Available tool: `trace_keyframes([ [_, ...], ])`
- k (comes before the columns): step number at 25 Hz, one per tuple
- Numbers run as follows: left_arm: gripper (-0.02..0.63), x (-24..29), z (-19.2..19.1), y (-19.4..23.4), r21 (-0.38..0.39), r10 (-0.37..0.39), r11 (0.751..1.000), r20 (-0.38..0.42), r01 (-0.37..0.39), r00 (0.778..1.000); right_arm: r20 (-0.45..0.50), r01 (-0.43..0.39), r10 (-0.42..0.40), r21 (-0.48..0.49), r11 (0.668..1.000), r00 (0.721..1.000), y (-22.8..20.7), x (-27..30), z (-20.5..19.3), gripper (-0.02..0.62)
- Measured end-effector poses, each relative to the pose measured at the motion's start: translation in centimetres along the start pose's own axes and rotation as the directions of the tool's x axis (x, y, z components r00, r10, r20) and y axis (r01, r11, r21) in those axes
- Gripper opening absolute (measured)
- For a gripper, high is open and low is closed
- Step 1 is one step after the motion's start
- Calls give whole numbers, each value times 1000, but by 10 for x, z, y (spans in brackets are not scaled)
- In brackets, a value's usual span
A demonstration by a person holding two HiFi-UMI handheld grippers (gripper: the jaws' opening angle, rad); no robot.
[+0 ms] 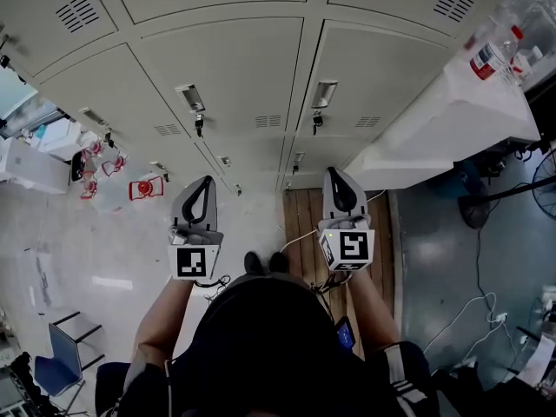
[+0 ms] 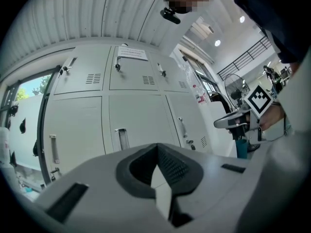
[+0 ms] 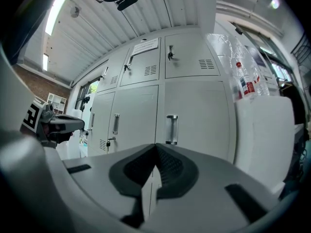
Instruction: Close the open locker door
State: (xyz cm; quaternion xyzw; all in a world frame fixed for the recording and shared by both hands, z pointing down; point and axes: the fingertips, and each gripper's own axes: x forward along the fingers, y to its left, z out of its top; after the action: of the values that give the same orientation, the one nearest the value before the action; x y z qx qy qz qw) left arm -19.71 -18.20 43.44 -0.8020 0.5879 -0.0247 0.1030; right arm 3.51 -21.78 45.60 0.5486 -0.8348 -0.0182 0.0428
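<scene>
Left gripper [image 1: 207, 183], right gripper [image 1: 334, 174]: fingers closed on nothing, facing lockers [image 1: 234, 68]; no door visibly ajar, closing step likely finished; next, check latch, back off.

I see a pale floor [image 1: 69, 250] with a wooden strip [image 1: 300, 211] laid on it and a blue chair [image 1: 54, 365] at left; the white desk [image 1: 460, 111] bears a red-labelled bottle [image 1: 486, 59].
</scene>
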Motion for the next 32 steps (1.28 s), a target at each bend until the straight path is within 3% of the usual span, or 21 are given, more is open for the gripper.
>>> trace_keyframes([
  [17,3,-15,-18,15,-5,59,998,-48,-59,997,-42,23,-25,-27,999,999,1,-14,-17,-3],
  [32,3,-21,-27,17,-8,65,998,-72,-66,995,-62,30,-34,-59,998,998,3,-20,-24,-6],
])
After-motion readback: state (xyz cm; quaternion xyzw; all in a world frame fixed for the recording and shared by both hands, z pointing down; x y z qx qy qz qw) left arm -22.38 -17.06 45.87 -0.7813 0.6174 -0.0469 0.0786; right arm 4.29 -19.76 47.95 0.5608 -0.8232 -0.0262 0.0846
